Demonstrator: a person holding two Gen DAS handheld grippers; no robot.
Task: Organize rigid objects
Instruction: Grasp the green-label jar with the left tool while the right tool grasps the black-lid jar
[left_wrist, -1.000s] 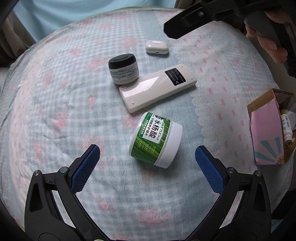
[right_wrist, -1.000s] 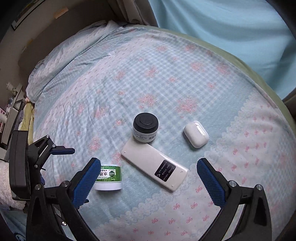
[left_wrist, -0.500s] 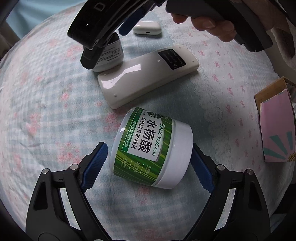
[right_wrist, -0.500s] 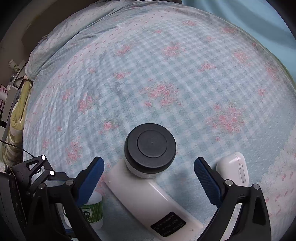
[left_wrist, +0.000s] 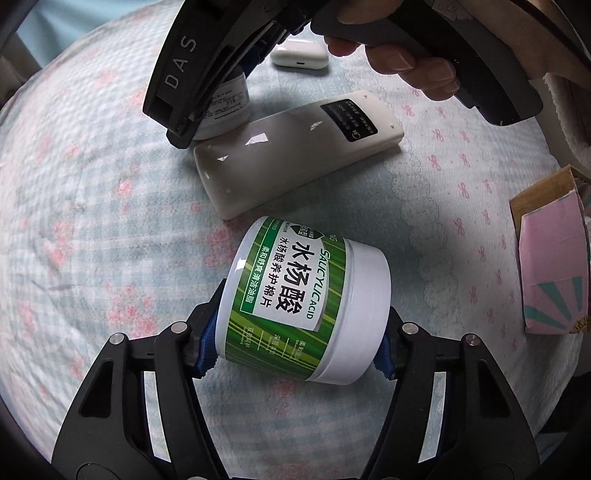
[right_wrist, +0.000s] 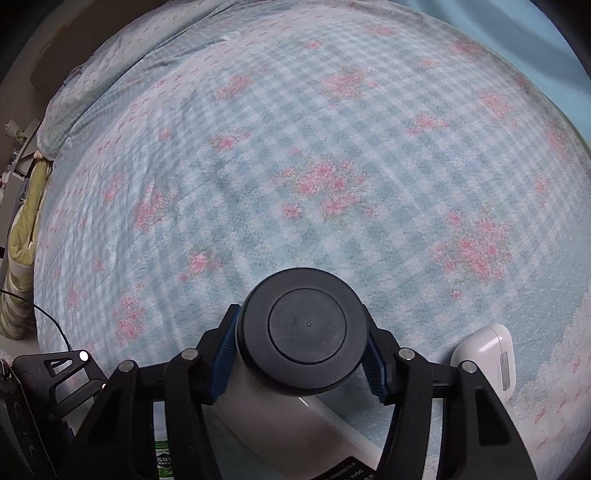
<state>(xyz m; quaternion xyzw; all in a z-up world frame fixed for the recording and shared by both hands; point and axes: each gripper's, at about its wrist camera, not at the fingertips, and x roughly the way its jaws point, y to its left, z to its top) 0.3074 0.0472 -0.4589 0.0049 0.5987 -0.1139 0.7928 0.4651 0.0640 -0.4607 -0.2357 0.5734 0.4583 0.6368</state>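
Note:
A green-and-white jar (left_wrist: 295, 295) lies on its side on the bedspread. My left gripper (left_wrist: 295, 347) has it between its jaws, which are closing, and both blue pads (left_wrist: 207, 339) touch its sides. A small white jar with a black lid (right_wrist: 306, 325) stands upright, and my right gripper (right_wrist: 301, 354) is shut on it just under the lid. In the left wrist view that jar (left_wrist: 227, 110) is mostly hidden behind the right gripper's black body. A white remote (left_wrist: 295, 151) lies between the two jars, and a white earbud case (left_wrist: 299, 55) lies beyond it.
The checked floral bedspread (right_wrist: 314, 166) stretches far behind the jars. At the right edge of the left wrist view sits a cardboard box with a pink flap (left_wrist: 550, 258). A hand (left_wrist: 406, 62) holds the right gripper's handle. The earbud case (right_wrist: 487, 358) lies right of the right gripper.
Both grippers have come down and their jaws have narrowed. The left now touches the green jar on both sides. The right has shut on the black-lidded jar.

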